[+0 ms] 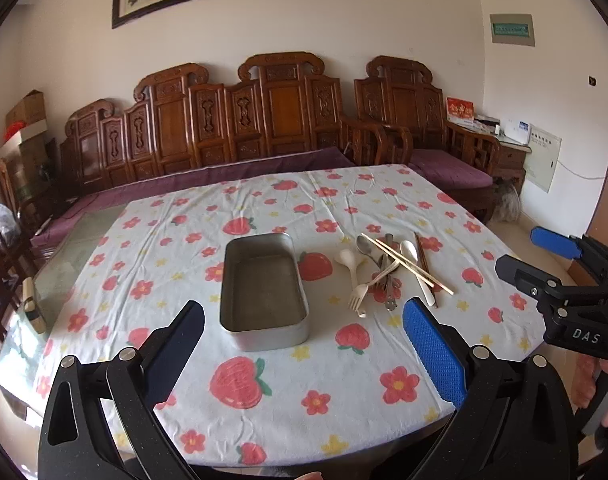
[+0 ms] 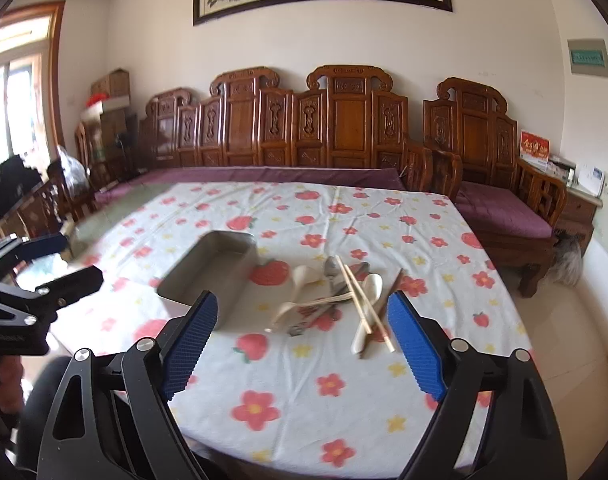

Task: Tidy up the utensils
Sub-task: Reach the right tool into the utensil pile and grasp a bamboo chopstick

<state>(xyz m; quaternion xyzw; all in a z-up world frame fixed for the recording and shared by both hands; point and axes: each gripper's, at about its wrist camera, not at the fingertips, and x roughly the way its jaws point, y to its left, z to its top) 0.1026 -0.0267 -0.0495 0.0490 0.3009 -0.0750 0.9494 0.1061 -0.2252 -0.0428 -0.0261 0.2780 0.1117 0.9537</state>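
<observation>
- On the strawberry-print tablecloth (image 1: 264, 420): metal tin (image 1: 264, 292) lying empty, long side running away from the cameras; utensil pile (image 1: 391, 272) just to its right, not touching it.
- Within the pile: pale chopsticks (image 1: 407, 264) crossed over metal spoons (image 1: 367, 248) and a white spoon (image 1: 413, 260); white fork (image 1: 361, 290) and small white spoon (image 1: 349, 264) on the tin side; dark chopsticks (image 1: 421, 258) at the far right.
- Left gripper (image 1: 304, 344): released, spread wide, hovering low in front of the tin, holding nothing.
- Right gripper (image 2: 304, 336): likewise released and empty, aimed at the pile from the near edge of the table.
- Task stage, by judgement: nothing in the tin yet; first pick still ahead.
- Likely trouble: interlocked pieces, so lifting one probably drags or flips its neighbours, perhaps off the table's right edge.
- Thin, round chopsticks lying flat: prone to rolling or slipping out of a pinch against soft cloth.
- Wrinkled cloth: risk of snagging under a fingertip and shifting tin and pile together.
- Light tin: apt to slide if bumped during a drop, unless steadied.
</observation>
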